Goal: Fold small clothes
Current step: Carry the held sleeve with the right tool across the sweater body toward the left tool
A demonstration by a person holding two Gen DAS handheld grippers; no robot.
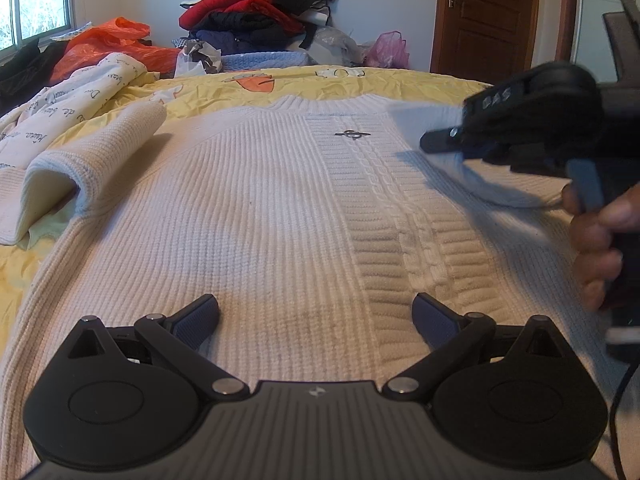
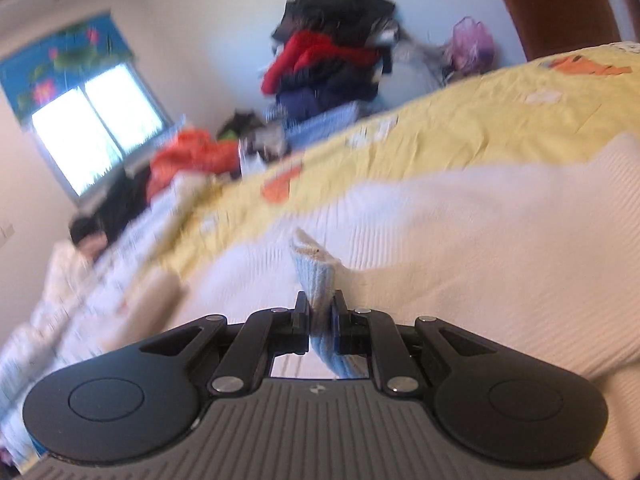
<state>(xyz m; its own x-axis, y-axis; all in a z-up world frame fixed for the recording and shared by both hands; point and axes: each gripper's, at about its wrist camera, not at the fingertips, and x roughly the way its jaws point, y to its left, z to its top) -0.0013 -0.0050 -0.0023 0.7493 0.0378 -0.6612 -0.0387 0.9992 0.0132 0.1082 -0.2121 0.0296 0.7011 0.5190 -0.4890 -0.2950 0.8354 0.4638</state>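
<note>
A white ribbed knit sweater [image 1: 256, 208] lies flat on the yellow printed bedsheet [image 1: 400, 80], with its neck toward the far side of the bed. The fabric has fine vertical ribs, and to the right of the middle runs a panel of wider horizontal ribs with a cable braid and a small dark emblem [image 1: 351, 134] near the top. The left sleeve [image 1: 80, 172] lies folded, its cuff opening toward the camera.

The left gripper [image 1: 316, 316] hovers low over the hem part of the sweater, its two fingers spread wide and holding nothing. The right gripper [image 2: 320, 312] is pressed together on the cuff of the right sleeve [image 2: 314, 276], which stands up between the fingers. In the left wrist view this sleeve is blurred, lifted over the right side of the sweater.

Behind the bed stands a pile of red and dark clothes [image 1: 256, 8].
</note>
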